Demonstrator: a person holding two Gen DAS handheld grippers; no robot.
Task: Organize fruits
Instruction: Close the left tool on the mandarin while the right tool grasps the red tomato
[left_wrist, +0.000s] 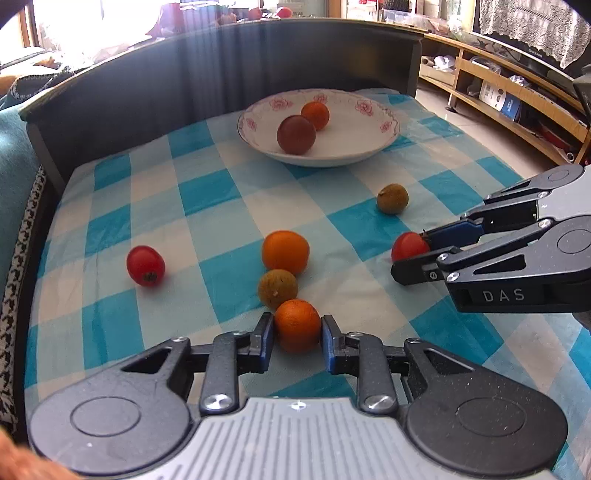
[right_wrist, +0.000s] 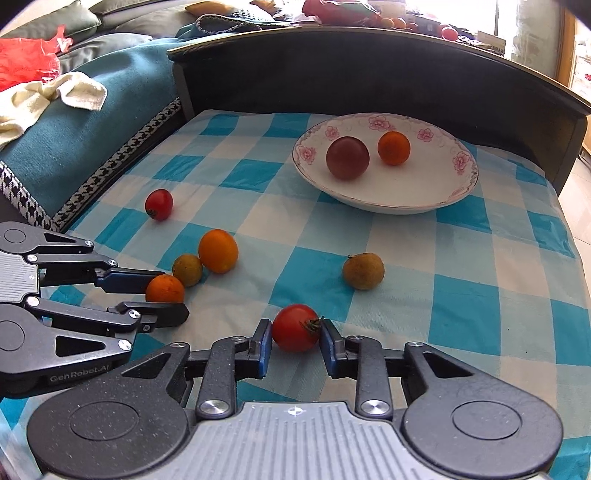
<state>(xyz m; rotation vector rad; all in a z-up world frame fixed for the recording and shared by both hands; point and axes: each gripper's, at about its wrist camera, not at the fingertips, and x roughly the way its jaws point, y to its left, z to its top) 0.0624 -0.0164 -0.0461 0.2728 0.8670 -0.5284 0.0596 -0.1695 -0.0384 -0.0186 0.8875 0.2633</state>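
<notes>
The left claw (left_wrist: 297, 326), marked "GenRobot.AI" on its side, grips a small orange (left_wrist: 297, 325) on the checked cloth (left_wrist: 207, 192). Rightward, the right claw (right_wrist: 295, 332), lettered "DAS", grips a red tomato (right_wrist: 295, 328). The flowered bowl (left_wrist: 369, 147) beyond holds two fruits.

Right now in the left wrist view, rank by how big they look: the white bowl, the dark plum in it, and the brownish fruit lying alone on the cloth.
1. white bowl
2. dark plum
3. brownish fruit

The brownish fruit looks smaller though it lies nearer the camera, so that order seems safe.
</notes>
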